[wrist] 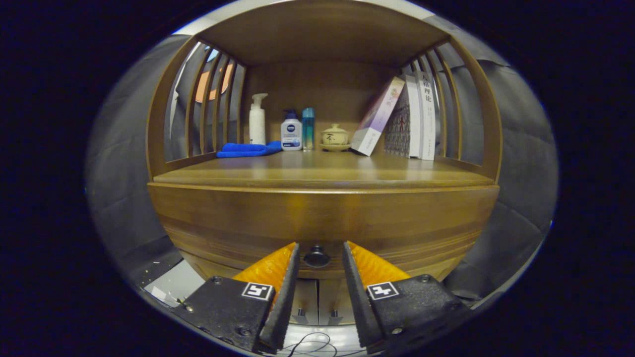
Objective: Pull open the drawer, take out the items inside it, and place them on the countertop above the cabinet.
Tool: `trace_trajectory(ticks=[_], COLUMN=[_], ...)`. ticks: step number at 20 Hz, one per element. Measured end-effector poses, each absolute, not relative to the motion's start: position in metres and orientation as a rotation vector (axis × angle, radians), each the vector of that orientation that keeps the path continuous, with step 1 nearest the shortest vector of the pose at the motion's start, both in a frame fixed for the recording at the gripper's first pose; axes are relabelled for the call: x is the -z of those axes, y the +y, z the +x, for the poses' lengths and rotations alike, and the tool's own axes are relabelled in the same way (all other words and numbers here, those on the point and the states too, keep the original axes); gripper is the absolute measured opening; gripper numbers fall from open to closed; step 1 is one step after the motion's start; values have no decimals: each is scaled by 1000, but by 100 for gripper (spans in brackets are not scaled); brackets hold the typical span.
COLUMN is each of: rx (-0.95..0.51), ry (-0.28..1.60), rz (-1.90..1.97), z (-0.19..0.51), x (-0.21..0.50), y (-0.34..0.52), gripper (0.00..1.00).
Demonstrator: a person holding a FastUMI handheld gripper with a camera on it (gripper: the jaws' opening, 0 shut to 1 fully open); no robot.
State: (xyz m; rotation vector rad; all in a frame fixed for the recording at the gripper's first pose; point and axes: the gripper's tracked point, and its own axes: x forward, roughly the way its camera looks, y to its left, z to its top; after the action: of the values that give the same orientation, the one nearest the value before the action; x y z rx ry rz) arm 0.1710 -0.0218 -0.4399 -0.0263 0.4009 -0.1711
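Gripper view: the gripper (320,250) sits low in front of a wooden cabinet, its 2 fingers parted with a clear gap between them. The dark round knob (316,257) of the drawer (322,218) lies in that gap, just at the fingertips; neither finger looks to be pressing on it, so the gripper holds nothing. The drawer front is flush with the cabinet, shut, and whatever lies inside is hidden.

Above the drawer runs the worktop (322,173), bare across its front half. Along its back stand a white pump bottle (257,120), a smaller white bottle with a dark cap (291,131), a slim blue bottle (308,128) and a lidded cup on a saucer (335,137). A folded blue cloth (248,149) lies by the pump bottle, and several books (412,119) lean at the far side. Below the drawer, 2 small door pulls (317,314) show between the fingers.

By my reading, this is the 1st step: lining up on the knob. The next move calls for closing both fingers on the knob, then pulling straight back so the drawer slides without twisting.
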Motion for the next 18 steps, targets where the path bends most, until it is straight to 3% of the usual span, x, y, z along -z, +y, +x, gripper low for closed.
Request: trace_trajectory(ticks=[8,18], rx=[202,210], ry=[393,400], rz=[-49,-33], z=[177,171], x=[447,448], y=[-22,-20], gripper=[31,22])
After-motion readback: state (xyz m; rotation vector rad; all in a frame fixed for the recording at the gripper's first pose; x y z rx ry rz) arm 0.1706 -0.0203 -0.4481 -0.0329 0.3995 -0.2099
